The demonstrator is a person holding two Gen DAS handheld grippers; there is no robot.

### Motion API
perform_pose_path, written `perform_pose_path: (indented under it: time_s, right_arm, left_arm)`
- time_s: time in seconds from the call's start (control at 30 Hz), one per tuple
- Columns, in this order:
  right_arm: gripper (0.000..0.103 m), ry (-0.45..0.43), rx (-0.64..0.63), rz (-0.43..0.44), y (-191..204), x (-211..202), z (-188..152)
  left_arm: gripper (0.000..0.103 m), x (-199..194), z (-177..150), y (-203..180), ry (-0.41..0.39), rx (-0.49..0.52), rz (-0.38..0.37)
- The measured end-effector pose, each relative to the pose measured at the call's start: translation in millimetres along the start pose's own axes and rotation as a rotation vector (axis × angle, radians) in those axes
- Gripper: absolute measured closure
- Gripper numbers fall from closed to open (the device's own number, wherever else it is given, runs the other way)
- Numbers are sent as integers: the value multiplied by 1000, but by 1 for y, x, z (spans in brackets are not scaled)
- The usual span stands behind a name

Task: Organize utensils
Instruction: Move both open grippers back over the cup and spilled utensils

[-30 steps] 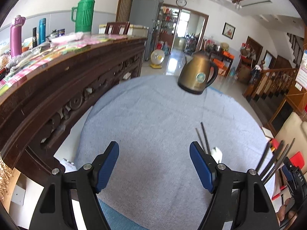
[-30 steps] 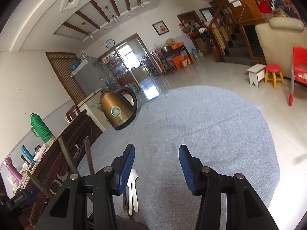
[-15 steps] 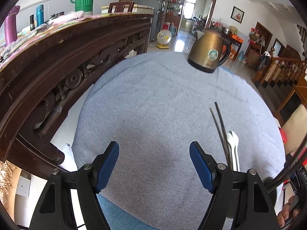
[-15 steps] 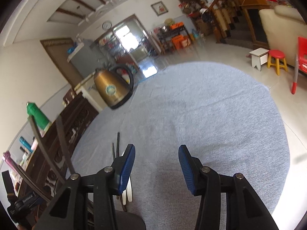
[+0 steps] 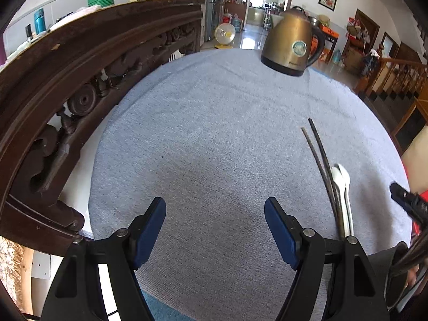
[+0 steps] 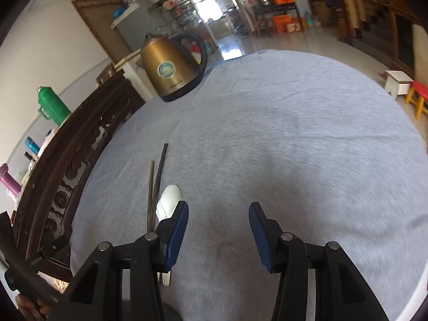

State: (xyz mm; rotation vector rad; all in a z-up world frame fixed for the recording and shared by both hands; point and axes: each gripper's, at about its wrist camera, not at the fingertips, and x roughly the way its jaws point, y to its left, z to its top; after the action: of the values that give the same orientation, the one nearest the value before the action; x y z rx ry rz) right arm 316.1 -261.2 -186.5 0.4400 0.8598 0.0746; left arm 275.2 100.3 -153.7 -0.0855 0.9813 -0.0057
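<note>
Both grippers have descended toward the counter (image 5: 214, 139); left gripper (image 5: 215, 230) and right gripper (image 6: 218, 234) fingers spread, empty; chopsticks (image 6: 156, 184) and white spoon (image 6: 168, 200) at 10 o'clock, ungrasped.

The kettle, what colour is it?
Golden bronze kettle with a black handle, clearest in the right wrist view.

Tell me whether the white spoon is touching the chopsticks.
Touching. In the left wrist view the white spoon lies right against the chopsticks, its bowl edge meeting the nearer stick with no cloth showing between.

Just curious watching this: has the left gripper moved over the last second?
Yes. The left gripper dipped toward the table: the kettle climbed its view, and the chopsticks now show more fully.
</note>
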Motion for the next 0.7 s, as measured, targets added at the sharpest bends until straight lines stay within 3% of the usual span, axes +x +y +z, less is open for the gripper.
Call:
perform_pose_path:
  time_s: [0.47, 0.53, 0.7]
  right_arm:
    - [53, 179, -118, 75, 50, 82, 54]
    - [59, 202, -138, 79, 61, 94, 64]
    - [63, 302, -177, 100, 87, 132, 80]
  left_arm:
    - [26, 40, 2, -3, 80, 22, 10]
    - [26, 43, 3, -2, 88, 21, 7]
    - [26, 51, 9, 1, 100, 21, 1]
